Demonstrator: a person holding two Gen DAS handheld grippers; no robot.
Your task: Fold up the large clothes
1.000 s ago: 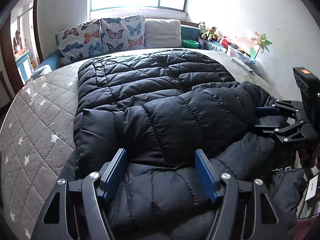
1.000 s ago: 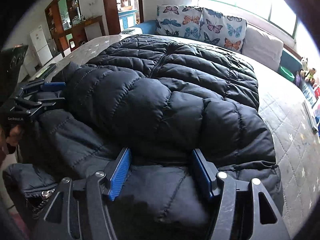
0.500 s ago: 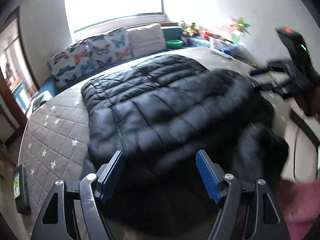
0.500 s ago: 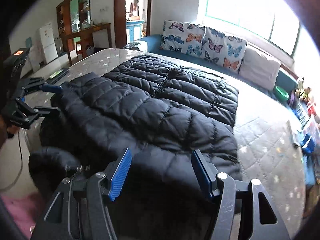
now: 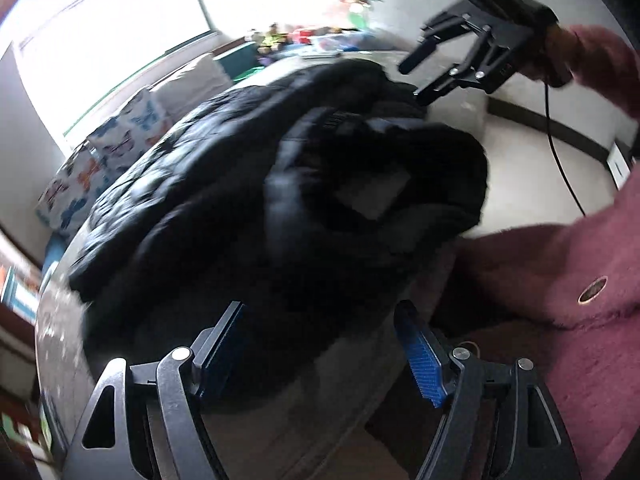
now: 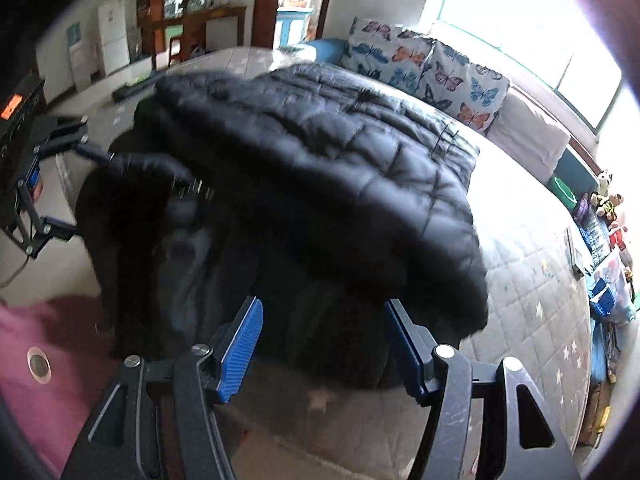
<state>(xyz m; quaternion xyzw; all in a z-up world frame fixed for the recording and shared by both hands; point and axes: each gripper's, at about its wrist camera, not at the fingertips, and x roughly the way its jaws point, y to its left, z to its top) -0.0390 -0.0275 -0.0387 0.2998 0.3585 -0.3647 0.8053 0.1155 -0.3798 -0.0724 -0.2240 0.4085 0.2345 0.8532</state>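
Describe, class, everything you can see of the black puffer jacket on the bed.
The black puffer jacket is quilted in stitched panels and looks like smooth, slightly shiny padded fabric. It lies on the grey star-quilted bed, its near end bunched and hanging over the bed's edge. Motion blur hides finer detail. Neither open gripper touches it.

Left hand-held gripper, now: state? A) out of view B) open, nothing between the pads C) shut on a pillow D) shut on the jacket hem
B: in its own wrist view the left hand-held gripper has its blue pads spread wide, and the black puffer jacket lies beyond them on the bed, ungripped.
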